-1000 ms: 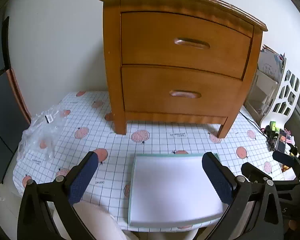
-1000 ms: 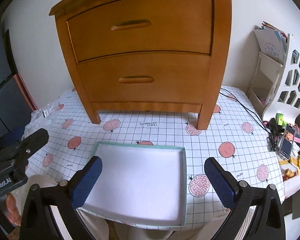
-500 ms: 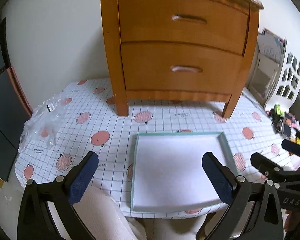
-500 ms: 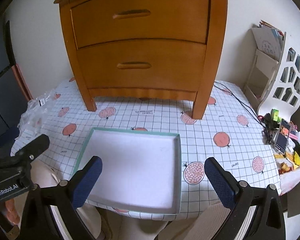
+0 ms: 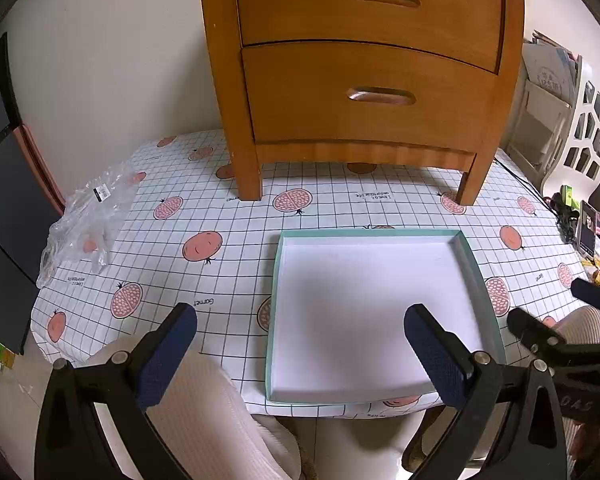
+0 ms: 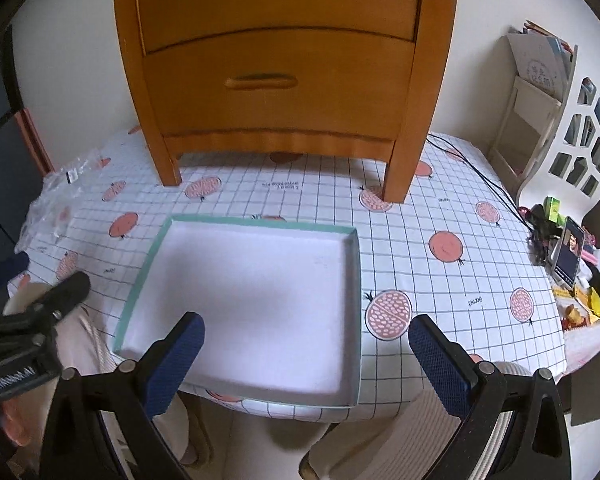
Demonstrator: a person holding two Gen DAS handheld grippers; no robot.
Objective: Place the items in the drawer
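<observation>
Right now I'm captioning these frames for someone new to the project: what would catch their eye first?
The orange wooden nightstand stands at the back of the table, both drawers shut. In front of it, at the table's near edge, lies an empty white tray with a teal rim, on a pomegranate-print tablecloth. The left claw and the right claw are both open and hold nothing.

A tablecloth with a black grid and pomegranate prints covers the table. Crumpled clear plastic packaging lies at its left edge. A black cable and a phone sit at the right.
</observation>
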